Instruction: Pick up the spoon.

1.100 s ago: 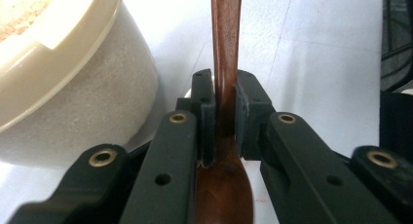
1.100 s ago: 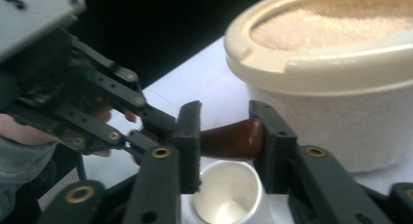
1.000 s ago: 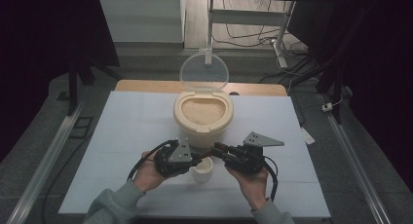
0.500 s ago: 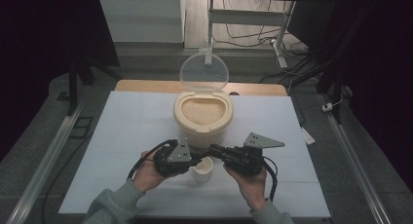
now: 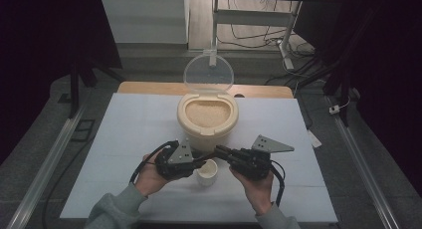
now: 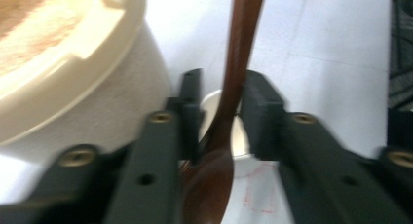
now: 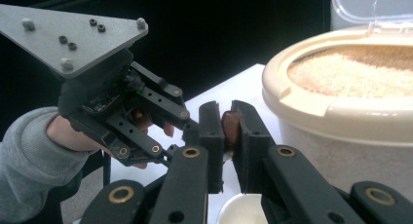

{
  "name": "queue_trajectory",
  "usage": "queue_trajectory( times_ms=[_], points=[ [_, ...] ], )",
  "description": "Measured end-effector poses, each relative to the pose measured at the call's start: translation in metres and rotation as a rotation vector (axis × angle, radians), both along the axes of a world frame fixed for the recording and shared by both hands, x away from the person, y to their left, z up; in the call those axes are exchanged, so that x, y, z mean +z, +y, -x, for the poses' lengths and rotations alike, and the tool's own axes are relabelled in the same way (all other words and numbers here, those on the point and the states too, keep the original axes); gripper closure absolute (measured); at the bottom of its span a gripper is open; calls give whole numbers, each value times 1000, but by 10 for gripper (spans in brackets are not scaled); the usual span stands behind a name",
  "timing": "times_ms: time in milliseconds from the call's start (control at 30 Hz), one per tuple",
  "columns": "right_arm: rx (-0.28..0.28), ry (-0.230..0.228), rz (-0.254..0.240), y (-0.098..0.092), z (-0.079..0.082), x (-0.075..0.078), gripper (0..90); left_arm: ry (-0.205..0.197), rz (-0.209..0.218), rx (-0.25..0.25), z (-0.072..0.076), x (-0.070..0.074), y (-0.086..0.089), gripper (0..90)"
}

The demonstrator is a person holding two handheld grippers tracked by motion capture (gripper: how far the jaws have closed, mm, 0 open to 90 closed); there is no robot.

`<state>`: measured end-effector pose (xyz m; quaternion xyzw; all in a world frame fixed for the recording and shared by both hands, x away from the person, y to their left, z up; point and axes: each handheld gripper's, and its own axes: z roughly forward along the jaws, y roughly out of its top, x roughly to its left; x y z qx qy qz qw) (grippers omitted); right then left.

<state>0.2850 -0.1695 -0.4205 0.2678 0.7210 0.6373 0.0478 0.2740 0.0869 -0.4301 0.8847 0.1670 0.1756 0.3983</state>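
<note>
Two hands are coming in from the bottom of the high view, each one holding a hand-held gripper, and both are pointing inward toward each other over the near part of the white worktop [image 5: 124,139]. The left hand-held gripper [image 5: 196,162] is standing with its jaws spread; in the left gripper view the brown wooden spoon [image 6: 229,112] is passing between them, touching the left jaw but free of the right one. The right hand-held gripper [image 5: 219,150] is pinching the end of this spoon between its pressed jaws, as the right gripper view is showing. One small white cup [image 5: 207,172] is sitting on the worktop just below the two gripper tips; what is in it I cannot tell. One big cream container [image 5: 207,120] is standing just behind the cup, full of pale grain, and its clear round lid [image 5: 208,73] is standing open upright at the back.
</note>
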Motion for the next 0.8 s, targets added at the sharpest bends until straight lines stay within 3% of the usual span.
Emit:
queue_trajectory(
  times_ms=[33, 167, 300, 500, 800],
  points=[
    [0, 0, 0, 0, 0, 0, 831, 1, 7, 9, 0, 0, 1, 603],
    [-7, -2, -33, -7, -3, 4, 831, 2, 53, 41, 4, 3, 9, 401],
    [-11, -20, -46, -14, -6, 8, 831, 1, 100, 66, 10, 5, 23, 316],
    [-24, -30, -63, -24, -8, 13, 831, 19, 176, 133, 22, -1, 54, 260],
    [-47, -50, -67, -34, -9, 17, 831, 68, 208, 270, 32, -30, 112, 241]
  ],
)
